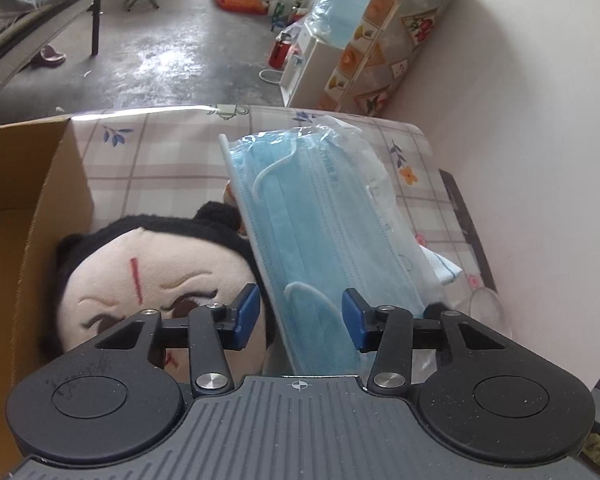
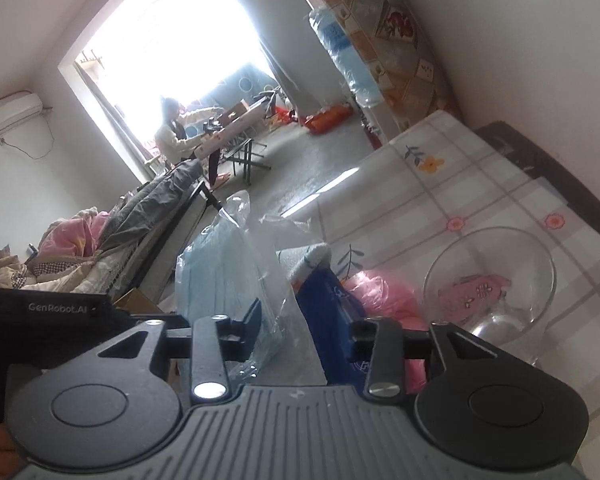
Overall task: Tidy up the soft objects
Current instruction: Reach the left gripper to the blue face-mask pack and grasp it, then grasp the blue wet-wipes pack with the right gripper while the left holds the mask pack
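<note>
In the left wrist view a clear bag of blue face masks (image 1: 320,240) leans tilted between the open fingers of my left gripper (image 1: 300,316), with a gap on each side. A plush doll head (image 1: 156,280) with black hair lies to its left, against a cardboard box (image 1: 24,216). In the right wrist view my right gripper (image 2: 304,320) is open, with the mask bag (image 2: 228,276) by its left finger and a dark blue cloth item (image 2: 332,320) at its right finger. A pink soft item (image 2: 384,300) lies behind the blue cloth.
A glass bowl (image 2: 492,276) holding a pink object stands on the checked tablecloth (image 2: 480,184) at right. A wall runs along the table's right side. A person sits at a far table (image 2: 176,132). A bed with bedding (image 2: 100,240) is at left.
</note>
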`<state>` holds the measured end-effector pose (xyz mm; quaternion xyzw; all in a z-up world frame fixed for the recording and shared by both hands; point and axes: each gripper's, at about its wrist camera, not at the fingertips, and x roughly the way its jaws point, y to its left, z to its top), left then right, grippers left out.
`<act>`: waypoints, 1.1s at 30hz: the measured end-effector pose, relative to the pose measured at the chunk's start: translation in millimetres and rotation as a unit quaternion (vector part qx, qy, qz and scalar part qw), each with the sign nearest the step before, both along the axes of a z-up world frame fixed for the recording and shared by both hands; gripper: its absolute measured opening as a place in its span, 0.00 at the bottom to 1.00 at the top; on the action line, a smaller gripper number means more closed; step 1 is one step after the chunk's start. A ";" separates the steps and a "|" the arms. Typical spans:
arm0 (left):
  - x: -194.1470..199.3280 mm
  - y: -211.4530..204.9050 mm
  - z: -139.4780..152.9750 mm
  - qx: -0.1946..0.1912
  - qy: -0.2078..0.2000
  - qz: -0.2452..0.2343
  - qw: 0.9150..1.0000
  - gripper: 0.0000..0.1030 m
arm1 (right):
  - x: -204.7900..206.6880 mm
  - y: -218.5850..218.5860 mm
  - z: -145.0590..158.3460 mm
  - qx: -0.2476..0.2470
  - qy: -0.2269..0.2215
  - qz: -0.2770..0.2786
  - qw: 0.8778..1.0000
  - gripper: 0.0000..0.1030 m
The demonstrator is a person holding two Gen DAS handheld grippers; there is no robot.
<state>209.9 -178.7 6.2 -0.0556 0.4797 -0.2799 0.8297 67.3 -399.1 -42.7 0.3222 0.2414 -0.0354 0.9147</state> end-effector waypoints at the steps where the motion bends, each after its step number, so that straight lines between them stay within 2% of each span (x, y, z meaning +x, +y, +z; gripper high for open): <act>1: 3.1 -2.7 1.2 -0.003 0.001 -0.002 1.000 0.44 | -2.7 0.8 0.1 0.004 -0.004 0.003 1.000 0.25; 4: 12.6 -3.8 2.0 -0.012 0.014 0.001 1.000 0.46 | -8.8 1.9 0.9 -0.012 -0.011 0.000 1.000 0.17; 8: 32.0 -6.2 -0.2 -0.022 0.037 0.012 0.999 0.54 | -8.7 6.6 -2.0 -0.033 0.002 -0.001 0.999 0.16; 10: 41.0 -7.5 -0.7 -0.024 0.044 0.019 0.999 0.58 | -9.5 5.6 -3.1 -0.030 0.003 -0.003 1.000 0.15; 12: 48.7 -11.2 -3.0 -0.028 0.051 0.020 0.998 0.67 | -9.3 3.0 -4.2 -0.023 0.004 -0.003 1.000 0.15; 15: 54.4 -19.6 -4.9 -0.025 0.052 0.019 0.998 0.71 | -8.1 0.6 -6.1 -0.016 0.004 -0.002 1.000 0.15; 17: 54.7 -26.0 -5.7 -0.020 0.048 0.015 0.999 0.69 | -7.3 -0.1 -7.0 -0.015 0.004 -0.002 1.000 0.15; 20: 47.4 -24.6 -2.4 -0.035 0.039 0.011 0.999 0.62 | -7.6 -1.0 -7.5 -0.013 0.002 -0.001 1.000 0.15; 25: 24.2 0.9 14.2 -0.106 0.002 0.000 0.994 0.60 | -8.5 -7.0 -11.8 0.005 -0.003 0.004 1.000 0.15; 30: 8.7 7.8 7.3 -0.151 0.014 -0.025 0.988 0.55 | -9.0 -9.4 -13.8 0.017 -0.006 0.005 1.000 0.15; 33: 0.7 -0.2 -1.5 -0.146 0.015 -0.035 0.989 0.52 | -9.0 -8.8 -13.9 0.013 -0.007 0.005 1.000 0.15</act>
